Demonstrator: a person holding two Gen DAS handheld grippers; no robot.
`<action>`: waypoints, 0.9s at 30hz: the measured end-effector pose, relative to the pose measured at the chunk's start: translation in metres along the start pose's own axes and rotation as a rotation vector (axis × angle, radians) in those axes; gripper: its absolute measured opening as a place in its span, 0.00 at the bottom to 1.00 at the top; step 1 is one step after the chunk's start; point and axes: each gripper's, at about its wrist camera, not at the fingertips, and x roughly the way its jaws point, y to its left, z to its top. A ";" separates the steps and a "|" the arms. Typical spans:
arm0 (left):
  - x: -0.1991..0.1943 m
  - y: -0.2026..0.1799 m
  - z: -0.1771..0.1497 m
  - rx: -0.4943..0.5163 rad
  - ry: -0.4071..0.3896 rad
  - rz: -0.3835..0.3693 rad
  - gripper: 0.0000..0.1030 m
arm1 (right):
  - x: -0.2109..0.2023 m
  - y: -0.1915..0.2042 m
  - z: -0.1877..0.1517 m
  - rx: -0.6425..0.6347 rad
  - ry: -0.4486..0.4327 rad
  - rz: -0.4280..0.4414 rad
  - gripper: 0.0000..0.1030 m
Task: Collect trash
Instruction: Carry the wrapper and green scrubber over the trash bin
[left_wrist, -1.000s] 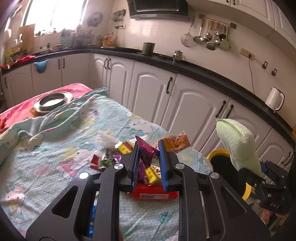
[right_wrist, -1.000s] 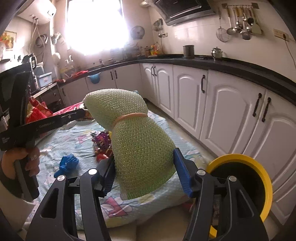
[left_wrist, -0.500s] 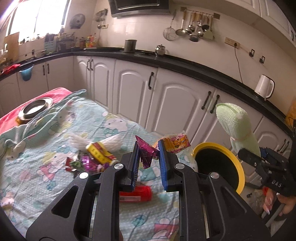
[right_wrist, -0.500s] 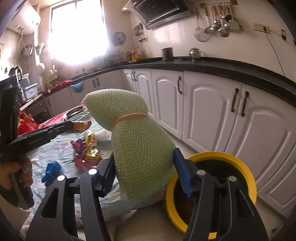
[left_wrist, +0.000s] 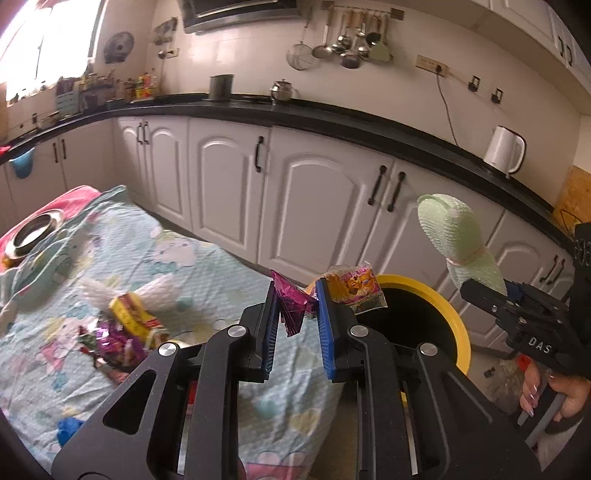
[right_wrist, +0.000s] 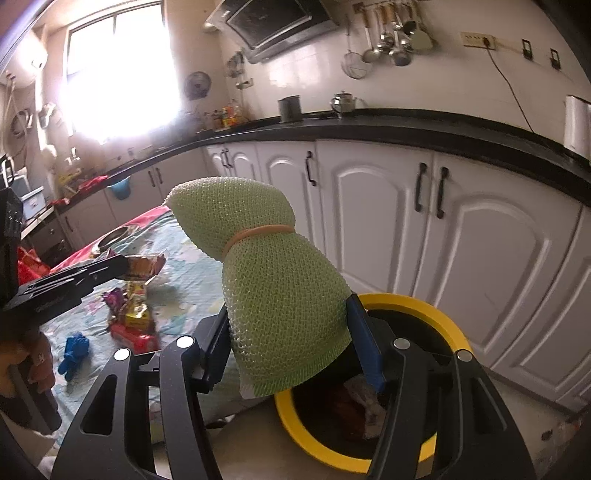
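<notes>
On the left, a soft blue blanket (left_wrist: 192, 266) with cartoon pictures covers the bed. A shiny round metal bowl (left_wrist: 31, 230) sits at its far end. A pile of crinkly snack wrappers (left_wrist: 122, 328) lies in the middle, with a small blue thing (right_wrist: 74, 350) near it that is too blurry to name.

The left gripper (left_wrist: 295, 321) has its blue jaws clamped on a shiny pink wrapper (left_wrist: 291, 302), and a yellow wrapper (left_wrist: 354, 284) sticks out beside it. Both are held up near the round yellow bin (left_wrist: 458, 325) on the floor.

The right gripper (right_wrist: 291, 350) has its jaws clamped on a bumpy green foam net (right_wrist: 277, 288) tied with a rubber band (right_wrist: 258, 234). It is right over the bin, which has some trash inside.

White cupboards (left_wrist: 317, 199) with a black counter (left_wrist: 369, 125) run along the wall. A white kettle (left_wrist: 504, 149) stands on the counter.
</notes>
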 end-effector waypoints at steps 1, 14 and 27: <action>0.003 -0.004 -0.001 0.007 0.003 -0.005 0.13 | 0.000 -0.004 -0.001 0.005 0.002 -0.005 0.54; 0.043 -0.048 -0.011 0.075 0.074 -0.058 0.13 | 0.002 -0.047 -0.019 0.085 0.038 -0.071 0.54; 0.081 -0.082 -0.032 0.128 0.160 -0.096 0.13 | 0.008 -0.083 -0.030 0.157 0.080 -0.111 0.55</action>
